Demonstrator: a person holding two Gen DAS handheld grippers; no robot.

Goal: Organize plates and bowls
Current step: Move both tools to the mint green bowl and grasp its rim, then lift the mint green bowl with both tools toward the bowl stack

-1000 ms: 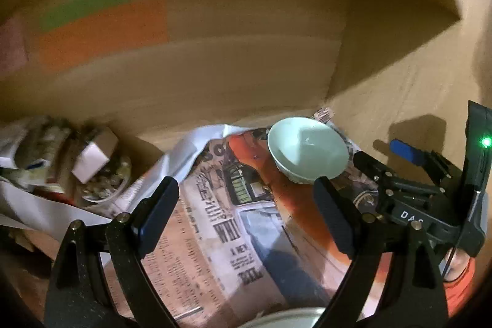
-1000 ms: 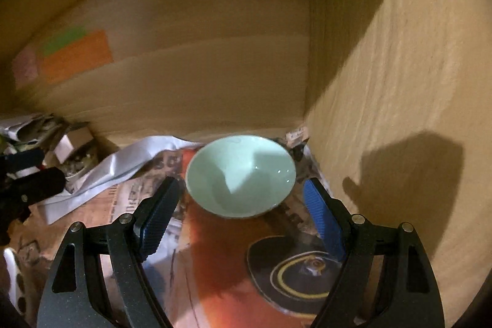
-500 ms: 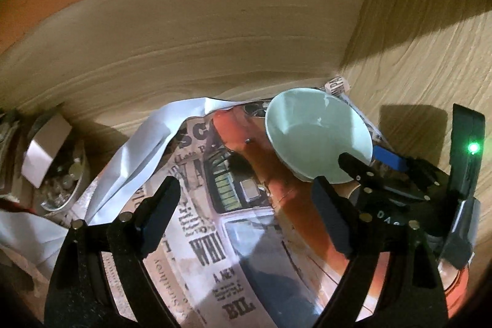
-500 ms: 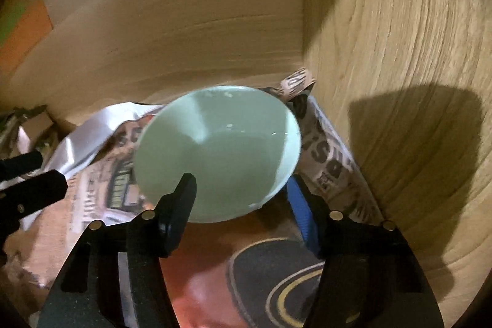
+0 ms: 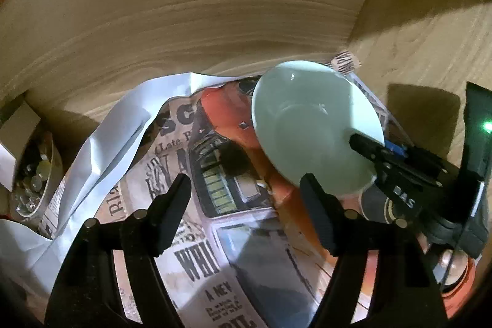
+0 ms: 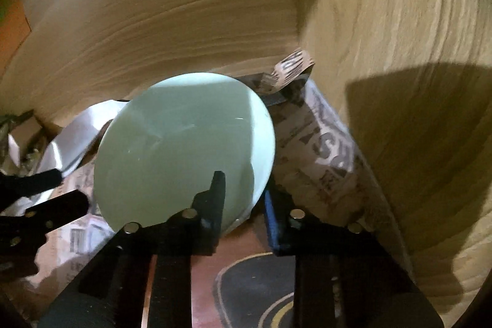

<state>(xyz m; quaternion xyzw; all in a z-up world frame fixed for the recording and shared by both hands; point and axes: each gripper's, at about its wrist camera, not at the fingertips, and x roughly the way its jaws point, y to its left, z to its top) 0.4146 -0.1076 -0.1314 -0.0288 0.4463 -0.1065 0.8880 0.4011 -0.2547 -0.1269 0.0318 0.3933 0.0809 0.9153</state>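
A pale green bowl [image 6: 184, 143] is tilted up on its side inside a wooden cabinet. My right gripper [image 6: 243, 192] is shut on the bowl's near rim, one finger inside it and one outside. The bowl also shows in the left wrist view [image 5: 313, 128], with the right gripper [image 5: 378, 152] clamped on its right edge. My left gripper [image 5: 246, 205] is open and empty, low over the newspaper [image 5: 215, 205], just left of and below the bowl.
Newspaper [image 6: 319, 140] lines the cabinet floor. Wooden walls stand at the back [image 5: 215, 5] and right [image 6: 399, 51]. A glass dish with small items [image 5: 33, 180] and a cardboard box [image 5: 15, 122] sit at the far left. White paper [image 5: 117, 131] lies crumpled beside them.
My right gripper moved in and closed on the bowl's rim, and the bowl tipped up off the newspaper. My left gripper moved closer to the bowl and stayed open.
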